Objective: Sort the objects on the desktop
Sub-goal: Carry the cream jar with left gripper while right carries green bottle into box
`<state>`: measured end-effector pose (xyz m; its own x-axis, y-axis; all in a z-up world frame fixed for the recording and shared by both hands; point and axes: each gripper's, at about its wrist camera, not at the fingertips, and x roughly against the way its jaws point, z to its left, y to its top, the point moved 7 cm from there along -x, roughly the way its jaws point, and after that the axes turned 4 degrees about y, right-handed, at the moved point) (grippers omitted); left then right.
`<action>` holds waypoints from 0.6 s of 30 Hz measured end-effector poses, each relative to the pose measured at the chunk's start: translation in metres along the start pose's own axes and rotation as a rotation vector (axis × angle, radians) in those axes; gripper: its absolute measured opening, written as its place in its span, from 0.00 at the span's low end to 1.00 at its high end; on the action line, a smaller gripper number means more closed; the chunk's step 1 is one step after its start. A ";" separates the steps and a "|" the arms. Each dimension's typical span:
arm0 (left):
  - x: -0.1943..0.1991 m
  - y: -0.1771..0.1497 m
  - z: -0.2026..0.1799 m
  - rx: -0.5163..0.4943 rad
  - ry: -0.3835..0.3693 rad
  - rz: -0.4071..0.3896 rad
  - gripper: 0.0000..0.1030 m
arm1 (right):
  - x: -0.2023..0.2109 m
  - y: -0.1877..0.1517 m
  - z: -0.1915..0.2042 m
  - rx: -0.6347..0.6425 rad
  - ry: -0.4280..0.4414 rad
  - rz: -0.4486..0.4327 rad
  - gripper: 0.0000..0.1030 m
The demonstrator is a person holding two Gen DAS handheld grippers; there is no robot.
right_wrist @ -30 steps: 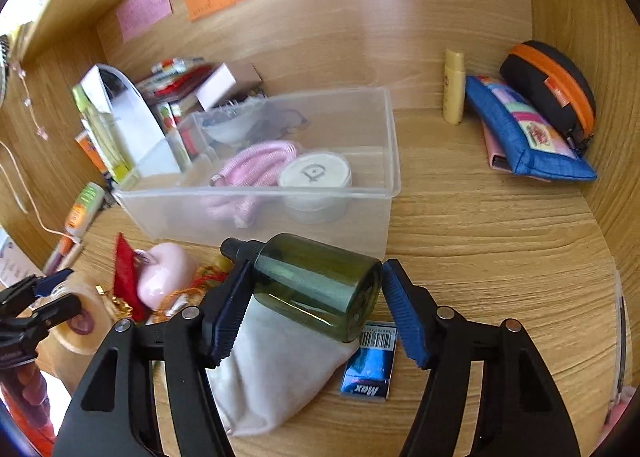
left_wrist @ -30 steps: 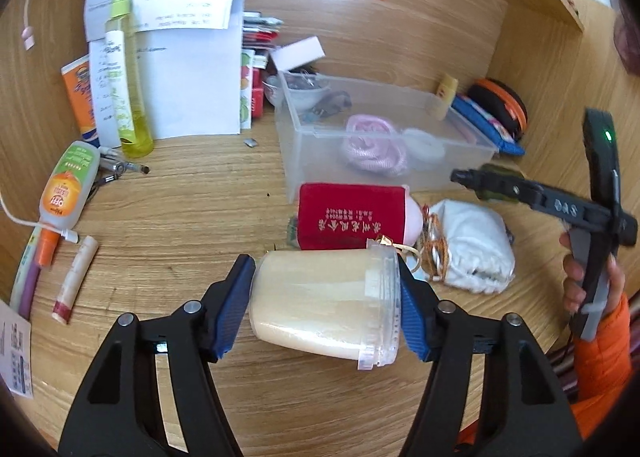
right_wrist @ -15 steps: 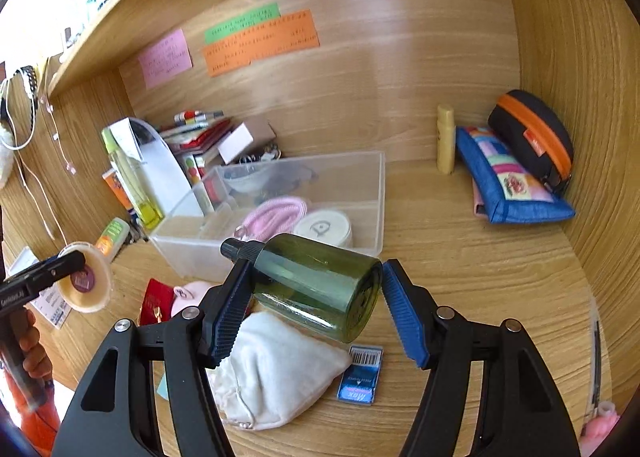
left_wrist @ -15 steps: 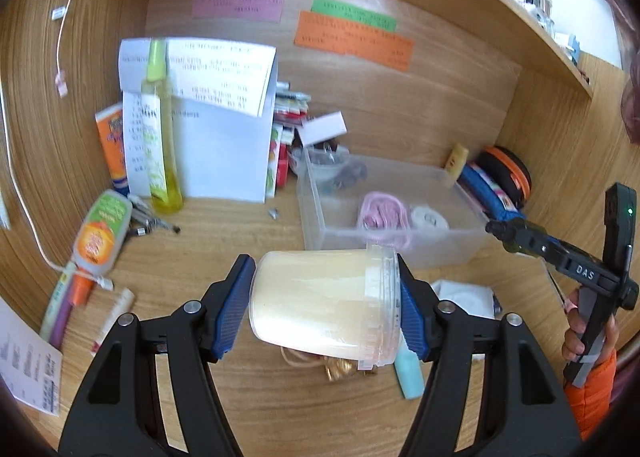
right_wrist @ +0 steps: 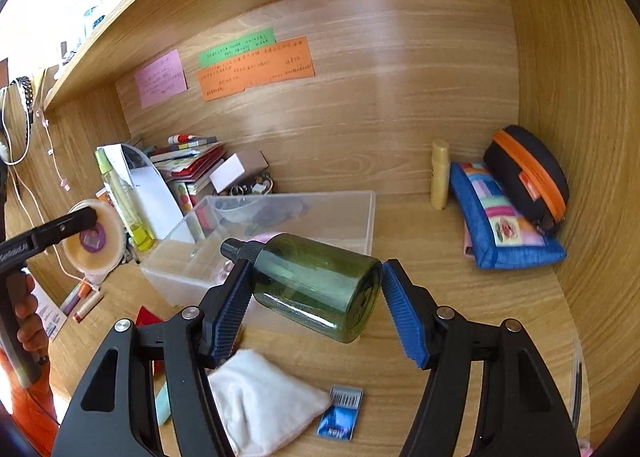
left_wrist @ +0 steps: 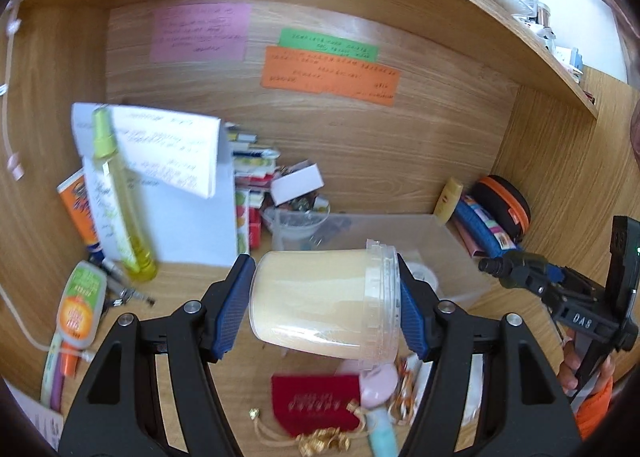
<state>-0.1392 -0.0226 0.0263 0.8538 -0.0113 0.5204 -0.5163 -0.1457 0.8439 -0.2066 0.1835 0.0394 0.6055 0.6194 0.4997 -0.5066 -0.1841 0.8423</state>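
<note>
Jar [left_wrist: 320,303] cream, translucent-lidded; bottle [right_wrist: 316,287] dark green.

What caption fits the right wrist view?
Right tongs hold a dark green bottle above the clear plastic bin.

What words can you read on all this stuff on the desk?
"DAS": on the black right claw handle, seen from the left wrist camera.
Pink, green and orange paper notes on the wooden back wall: handwriting too small to read.
Folded white paper sheet: blurred.
Small blue packet on the desk: blurred.
Red velvet pouch: gold characters blurred.
Orange-and-green squeeze bottle: label blurred.
</note>
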 end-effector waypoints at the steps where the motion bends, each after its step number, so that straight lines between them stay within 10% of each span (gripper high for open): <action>1: -0.005 0.005 -0.003 0.001 -0.003 0.000 0.64 | -0.003 0.003 0.000 0.006 -0.002 -0.002 0.60; 18: -0.089 0.038 -0.022 0.046 -0.010 0.089 0.64 | -0.092 0.056 0.006 0.123 0.000 0.098 0.60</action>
<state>-0.2361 -0.0058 0.0152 0.8057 -0.0363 0.5912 -0.5865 -0.1887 0.7877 -0.2874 0.1115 0.0415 0.5564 0.5941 0.5809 -0.4847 -0.3358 0.8077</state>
